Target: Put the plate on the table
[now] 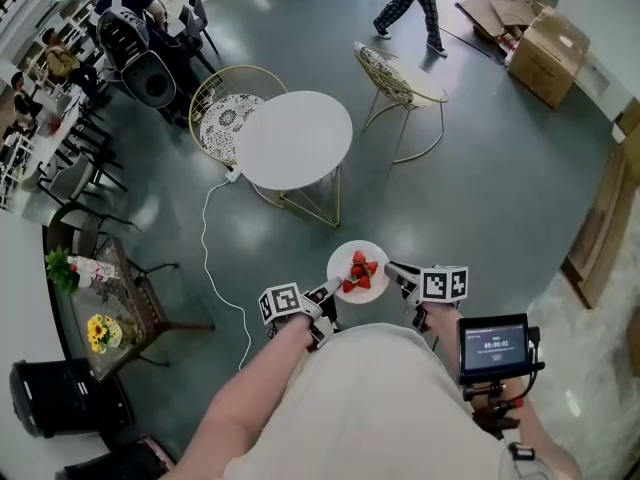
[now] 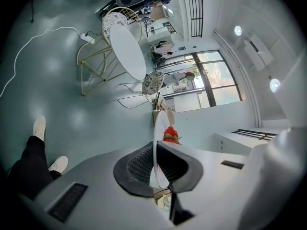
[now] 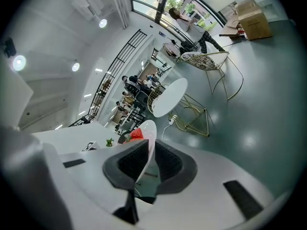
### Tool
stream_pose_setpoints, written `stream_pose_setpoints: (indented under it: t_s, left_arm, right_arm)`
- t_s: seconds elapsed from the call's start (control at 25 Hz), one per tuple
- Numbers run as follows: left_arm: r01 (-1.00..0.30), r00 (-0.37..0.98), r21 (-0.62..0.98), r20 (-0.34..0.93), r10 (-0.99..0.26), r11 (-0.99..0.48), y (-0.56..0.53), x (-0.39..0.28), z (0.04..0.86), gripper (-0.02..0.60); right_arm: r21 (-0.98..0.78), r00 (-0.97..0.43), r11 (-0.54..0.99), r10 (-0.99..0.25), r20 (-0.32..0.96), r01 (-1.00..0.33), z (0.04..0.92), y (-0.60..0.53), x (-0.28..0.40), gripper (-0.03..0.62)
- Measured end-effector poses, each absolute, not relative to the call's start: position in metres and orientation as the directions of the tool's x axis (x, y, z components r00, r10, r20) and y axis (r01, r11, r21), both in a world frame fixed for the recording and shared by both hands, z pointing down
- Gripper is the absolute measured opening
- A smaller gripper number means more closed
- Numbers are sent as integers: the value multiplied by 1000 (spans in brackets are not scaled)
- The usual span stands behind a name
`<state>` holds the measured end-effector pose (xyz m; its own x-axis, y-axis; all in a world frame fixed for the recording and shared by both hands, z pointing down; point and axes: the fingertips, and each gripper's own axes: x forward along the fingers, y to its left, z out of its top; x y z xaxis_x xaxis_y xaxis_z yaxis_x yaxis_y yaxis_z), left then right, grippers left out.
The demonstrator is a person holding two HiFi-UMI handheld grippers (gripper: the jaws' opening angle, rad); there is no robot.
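A white plate of strawberries was held in the air at the lower middle of the head view, above the dark floor and just in front of the person's body. The left tool was clenched on the plate's lower left rim; in the left gripper view the rim ran edge-on between the two dark pads. The right tool was clamped on the right rim in the same way, with the plate's edge caught between its jaws. The round white desk stood well apart from the plate, toward the upper middle of the frame, and its top was bare. A wire chair stood at the desk's left and another at its upper right. A white cable trailed across the floor at the left.
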<state>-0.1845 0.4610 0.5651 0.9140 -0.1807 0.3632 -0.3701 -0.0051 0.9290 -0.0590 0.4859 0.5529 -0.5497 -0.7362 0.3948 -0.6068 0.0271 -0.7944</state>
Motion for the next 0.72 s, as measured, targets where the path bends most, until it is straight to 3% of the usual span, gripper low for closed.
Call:
stream_pose_setpoints:
  t_s: [0.72]
  left_arm:
    - [-386,914,922,378,-146,-33,502,-158,567,17]
  right_arm:
    - [-795,-536,37,-757,372,-605,551,521,-32,44]
